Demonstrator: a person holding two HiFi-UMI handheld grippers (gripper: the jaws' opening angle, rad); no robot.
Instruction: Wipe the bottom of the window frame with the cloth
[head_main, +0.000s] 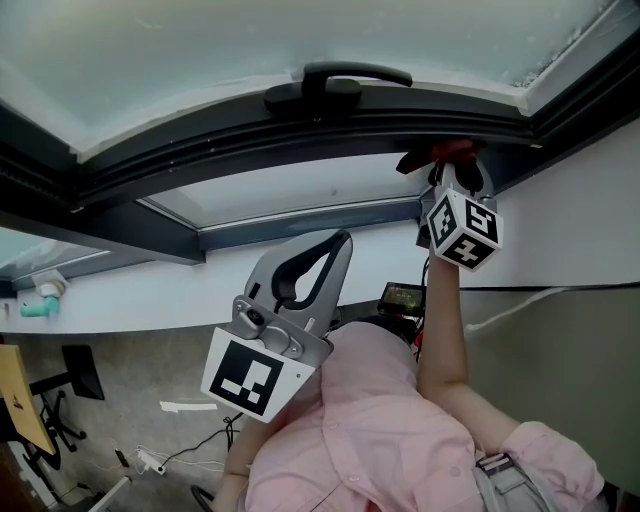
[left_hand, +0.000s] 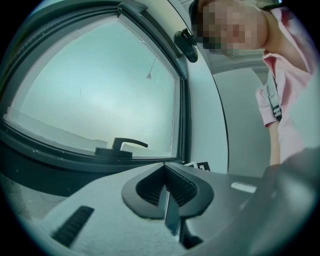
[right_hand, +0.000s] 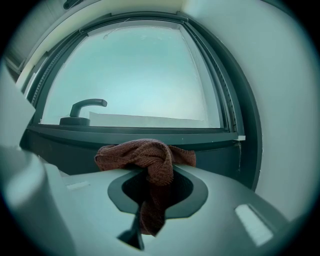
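A reddish-brown knitted cloth (right_hand: 150, 160) is bunched between the jaws of my right gripper (right_hand: 151, 187), which is shut on it. In the head view that gripper (head_main: 452, 170) is raised on an outstretched arm, and the cloth (head_main: 447, 155) touches the dark grey bottom rail of the window frame (head_main: 300, 130) close to its right corner. The rail (right_hand: 150, 132) runs just beyond the cloth. My left gripper (head_main: 343, 242) hangs lower, in front of the white ledge and away from the frame. Its jaws (left_hand: 166, 172) are shut with nothing between them.
A black window handle (head_main: 338, 82) sits on the rail left of the cloth. White wall (head_main: 580, 220) borders the frame on the right. A teal and white fitting (head_main: 40, 295) lies on the ledge at far left. Cables (head_main: 190, 440) lie on the floor below.
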